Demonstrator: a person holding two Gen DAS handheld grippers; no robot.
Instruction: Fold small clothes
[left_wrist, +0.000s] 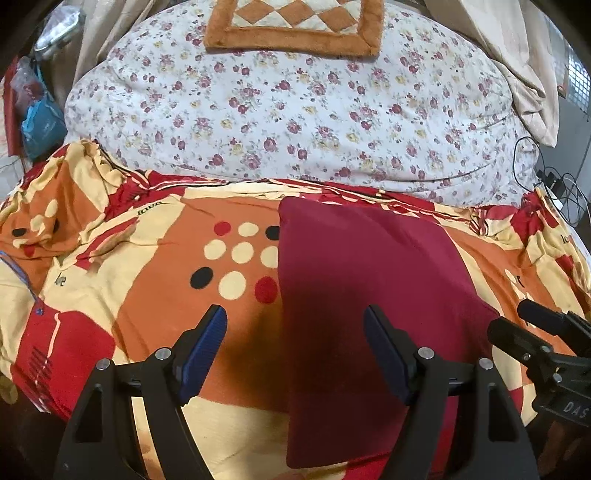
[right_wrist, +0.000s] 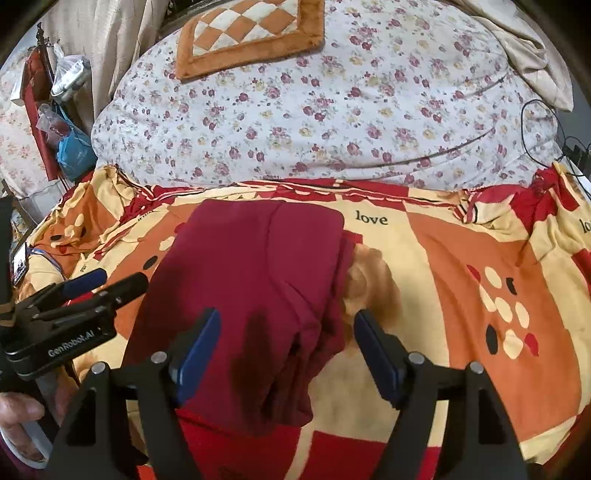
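A dark red garment (left_wrist: 362, 295) lies folded into a long rectangle on the patterned orange, red and cream bedsheet (left_wrist: 147, 295). My left gripper (left_wrist: 295, 325) is open and empty, hovering above the garment's left edge. The right gripper shows at the right edge of this view (left_wrist: 517, 321). In the right wrist view the garment (right_wrist: 251, 280) has layered folds along its right side. My right gripper (right_wrist: 286, 328) is open and empty above the garment's near right part. The left gripper (right_wrist: 107, 282) appears at the left, by the garment's left edge.
A floral white quilt (left_wrist: 295, 110) lies behind the sheet, with an orange checkered cushion (left_wrist: 295, 26) on it. Cables (left_wrist: 554, 181) hang at the right edge. Bags (left_wrist: 40, 122) and clutter hang at the left. Beige curtains (left_wrist: 517, 55) drape at the back.
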